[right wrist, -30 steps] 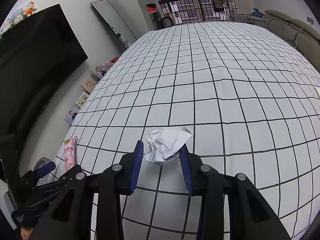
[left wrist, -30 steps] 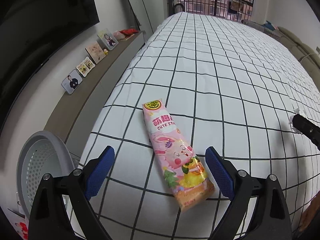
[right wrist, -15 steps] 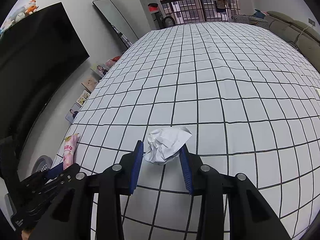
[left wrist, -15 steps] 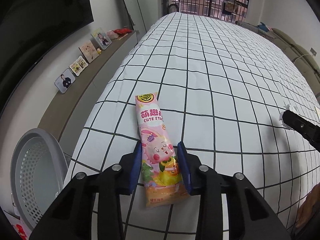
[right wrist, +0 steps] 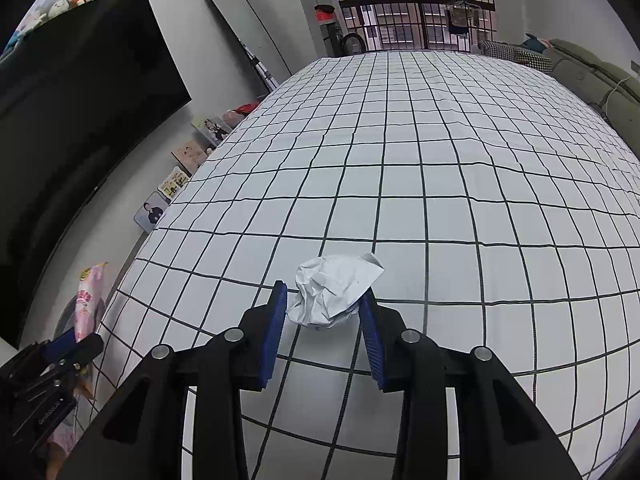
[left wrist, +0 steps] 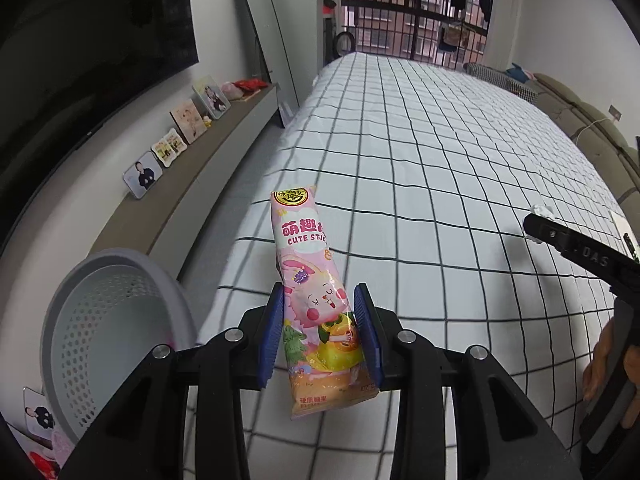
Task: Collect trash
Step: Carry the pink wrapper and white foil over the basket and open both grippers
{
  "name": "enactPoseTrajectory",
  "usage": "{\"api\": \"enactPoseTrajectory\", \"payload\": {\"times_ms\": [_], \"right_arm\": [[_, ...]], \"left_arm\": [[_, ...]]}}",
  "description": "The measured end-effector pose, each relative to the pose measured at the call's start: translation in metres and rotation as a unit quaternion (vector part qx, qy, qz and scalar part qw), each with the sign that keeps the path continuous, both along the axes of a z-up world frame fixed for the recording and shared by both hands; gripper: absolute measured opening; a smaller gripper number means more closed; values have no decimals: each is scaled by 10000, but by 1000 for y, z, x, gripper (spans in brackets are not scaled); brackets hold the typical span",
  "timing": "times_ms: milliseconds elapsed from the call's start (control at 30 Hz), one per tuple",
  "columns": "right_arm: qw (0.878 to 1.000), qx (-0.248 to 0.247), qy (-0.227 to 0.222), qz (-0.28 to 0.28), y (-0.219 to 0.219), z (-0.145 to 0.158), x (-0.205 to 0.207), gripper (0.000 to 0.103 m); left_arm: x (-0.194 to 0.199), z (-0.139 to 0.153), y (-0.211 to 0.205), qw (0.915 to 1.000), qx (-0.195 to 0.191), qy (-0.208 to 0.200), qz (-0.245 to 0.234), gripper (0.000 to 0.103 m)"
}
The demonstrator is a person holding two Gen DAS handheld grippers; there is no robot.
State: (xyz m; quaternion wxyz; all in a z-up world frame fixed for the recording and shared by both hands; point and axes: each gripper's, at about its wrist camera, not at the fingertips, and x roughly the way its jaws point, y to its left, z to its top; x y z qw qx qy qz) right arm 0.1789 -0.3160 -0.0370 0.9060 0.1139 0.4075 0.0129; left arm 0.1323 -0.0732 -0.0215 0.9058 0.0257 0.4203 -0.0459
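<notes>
Left wrist cam: left gripper [left wrist: 319, 330] clamps pink candy wrapper [left wrist: 314, 300], lifted off checked bed [left wrist: 440, 168] — grey basket [left wrist: 116, 332] beside, lower left. Right wrist cam: right gripper [right wrist: 323, 320] pinches crumpled paper [right wrist: 332, 292] w/ pads, over the bed.

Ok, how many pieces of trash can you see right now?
2. The pink candy wrapper is clamped in the left gripper, beside the grey basket. The crumpled white paper is clamped in the right gripper, over the bed. More may lie out of view.
</notes>
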Motion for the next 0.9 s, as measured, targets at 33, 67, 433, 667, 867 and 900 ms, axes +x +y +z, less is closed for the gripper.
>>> {"api": "enactPoseTrajectory", "payload": {"times_ms": [33, 67, 433, 667, 867, 900], "right_arm": [[10000, -25, 21, 9, 4, 0, 0, 35], [10000, -28, 43, 19, 7, 0, 0, 35], [9993, -215, 143, 283, 59, 8, -32, 35], [9975, -141, 88, 694, 116, 12, -43, 35], [9926, -43, 25, 1210, 179, 13, -40, 35], [9916, -33, 19, 1297, 189, 13, -38, 35]], "left_arm": [[-4, 2, 5, 10000, 12, -37, 22, 35], [-8, 5, 11, 10000, 7, -70, 44, 35], [-38, 19, 58, 9991, -158, -368, 158, 35], [-42, 10, 101, 9988, -226, -293, 328, 35], [-49, -1, 140, 9977, -239, -206, 602, 35], [-50, -4, 146, 9974, -240, -182, 658, 35]]}}
